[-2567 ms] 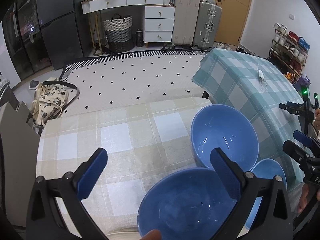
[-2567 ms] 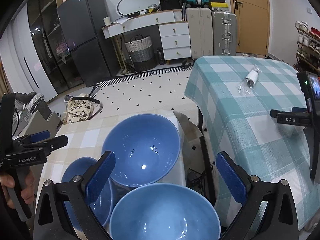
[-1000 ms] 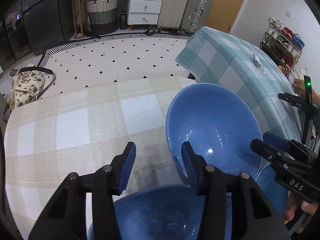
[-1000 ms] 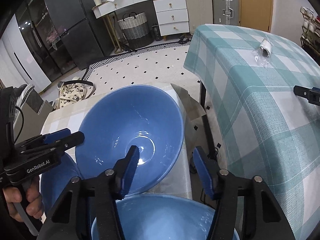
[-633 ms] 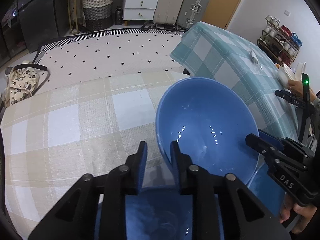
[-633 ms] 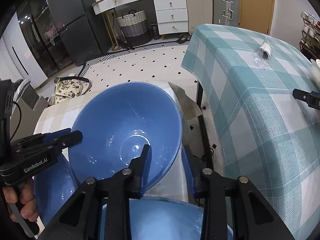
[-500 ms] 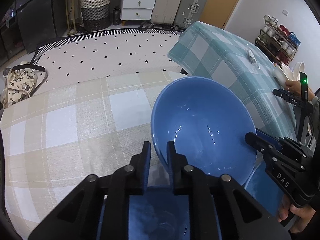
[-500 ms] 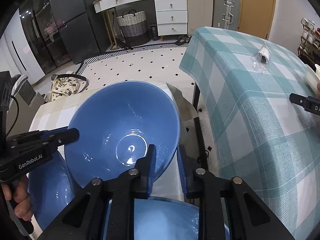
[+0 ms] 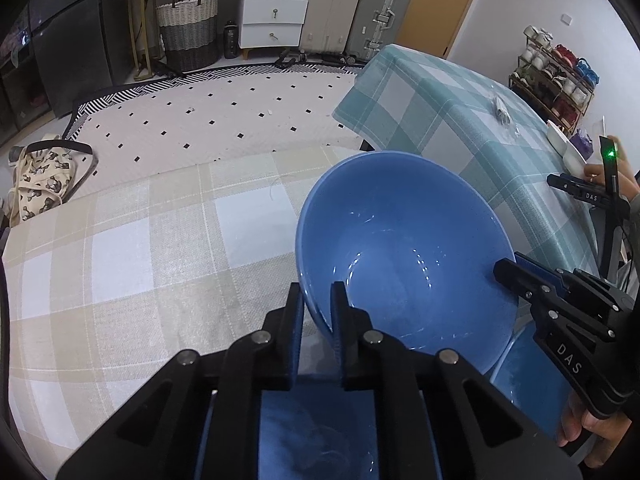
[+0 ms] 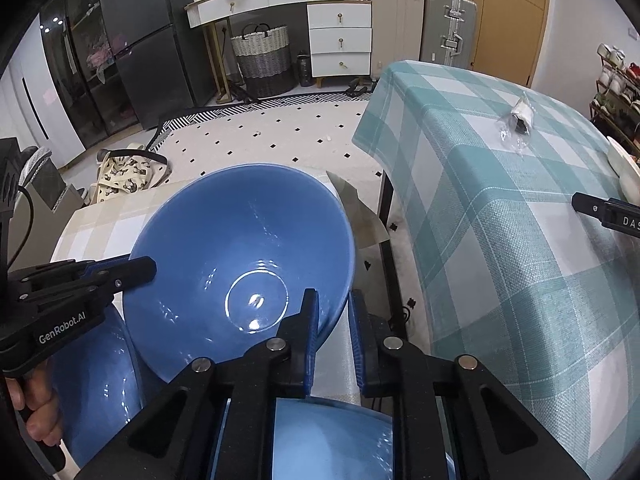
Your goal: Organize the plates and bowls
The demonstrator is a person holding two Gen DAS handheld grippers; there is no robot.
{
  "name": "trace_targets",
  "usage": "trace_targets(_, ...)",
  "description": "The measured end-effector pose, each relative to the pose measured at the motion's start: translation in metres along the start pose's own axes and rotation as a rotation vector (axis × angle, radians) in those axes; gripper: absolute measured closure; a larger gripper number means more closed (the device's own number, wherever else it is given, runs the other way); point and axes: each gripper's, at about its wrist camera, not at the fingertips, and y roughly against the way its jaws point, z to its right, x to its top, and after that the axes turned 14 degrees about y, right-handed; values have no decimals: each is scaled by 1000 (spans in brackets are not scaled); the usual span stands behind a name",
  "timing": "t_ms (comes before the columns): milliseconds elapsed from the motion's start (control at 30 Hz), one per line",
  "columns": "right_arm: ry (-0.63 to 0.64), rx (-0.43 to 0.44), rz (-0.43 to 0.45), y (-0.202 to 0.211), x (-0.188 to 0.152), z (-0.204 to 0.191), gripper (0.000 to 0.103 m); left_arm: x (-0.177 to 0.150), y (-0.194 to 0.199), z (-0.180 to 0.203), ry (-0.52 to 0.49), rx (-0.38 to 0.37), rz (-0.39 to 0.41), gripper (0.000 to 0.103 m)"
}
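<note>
— Fingers first: our left gripper (image 9: 316, 312) has just closed, and its fingers (image 9: 295, 316) pinch the near-left rim of the big blue bowl (image 9: 404, 256). Our right gripper (image 10: 334, 328) has just closed as well, on the same bowl's near-right rim, with the wall of the bowl between its fingers (image 10: 311, 328).

— So we hold that one bowl from both sides. Where does it sit?

— On the beige checked worktop (image 9: 120, 248), at the end next to the teal-clothed table (image 10: 500, 200). It looks tipped toward us (whether its foot has left the cloth we cannot tell).

— How far along are we?

— Early, we judge. Two more blue bowls lie just on our side of the big one: the nearest bowl (image 9: 312, 436) under our left gripper, the side bowl (image 9: 528, 376) beyond its right rim, under the right gripper. Nothing is nested yet. No plates show near the big bowl.

— And our hands?

— Both grippers point steeply down at the big bowl, one at each side of its near rim. Our right hand (image 9: 592, 436) and left hand (image 10: 38, 412) grasp the handles low, on our side of the bowl.
</note>
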Motion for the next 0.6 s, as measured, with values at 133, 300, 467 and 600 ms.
trace_targets(133, -3, -18, 1, 0, -1, 1, 88, 2, 2, 4, -1, -13, 23, 93)
trace_targets(300, -16, -30, 19, 4, 2, 5, 88, 3, 6, 7, -10, -18, 35, 92)
trace_targets(467, -8, -33, 44, 10, 4, 2, 88, 6, 10, 7, -4, -15, 41, 93)
trace_targets(600, -9, -32, 54, 14, 5, 0, 88, 6, 20, 10, -11, -12, 64, 93)
